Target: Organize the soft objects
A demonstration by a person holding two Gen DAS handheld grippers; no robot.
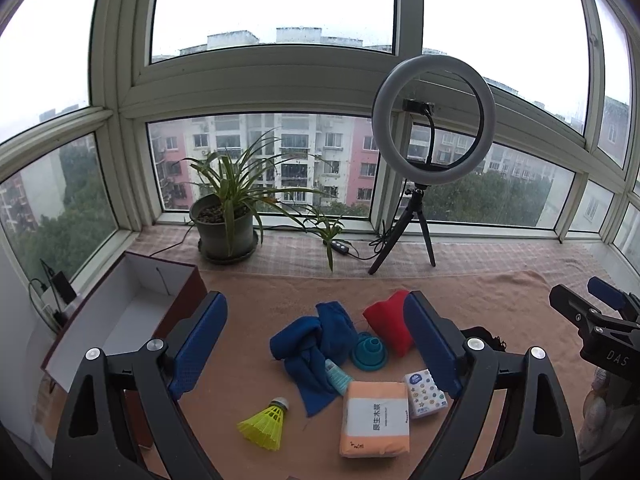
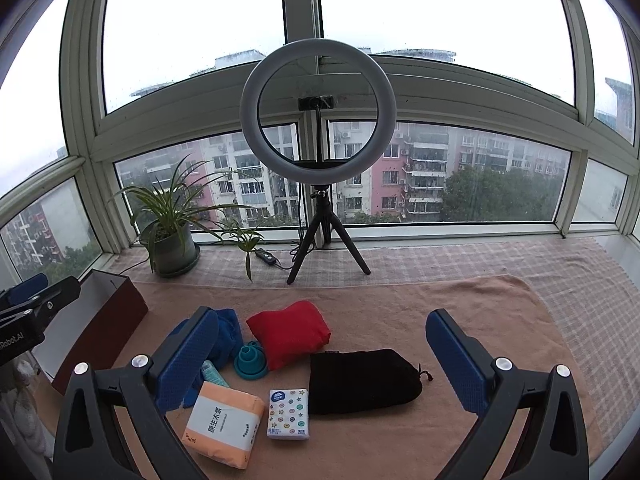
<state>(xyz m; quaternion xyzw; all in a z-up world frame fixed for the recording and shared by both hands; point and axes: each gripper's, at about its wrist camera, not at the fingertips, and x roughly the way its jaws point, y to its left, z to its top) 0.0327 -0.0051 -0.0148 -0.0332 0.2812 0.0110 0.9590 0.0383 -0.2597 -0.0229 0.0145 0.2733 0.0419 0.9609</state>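
Note:
On the peach towel (image 1: pixel 256 300) lie a crumpled blue cloth (image 1: pixel 312 344), a red pouch (image 1: pixel 390 326), an orange tissue pack (image 1: pixel 375 420), a small patterned tissue pack (image 1: pixel 425 394) and, in the right wrist view, a black drawstring pouch (image 2: pixel 362 380). The red pouch (image 2: pixel 290 332), orange pack (image 2: pixel 224 424) and patterned pack (image 2: pixel 289 414) show there too. An open box (image 1: pixel 128 312) with a white inside stands at the left. My left gripper (image 1: pixel 316 344) is open and empty above the cloth. My right gripper (image 2: pixel 320 360) is open and empty above the pouches.
A yellow shuttlecock (image 1: pixel 266 424), a teal collapsible funnel (image 1: pixel 370 351) and a small teal tube (image 1: pixel 338 376) lie among the soft things. A potted plant (image 1: pixel 226 224) and a ring light on a tripod (image 1: pixel 432 120) stand by the window.

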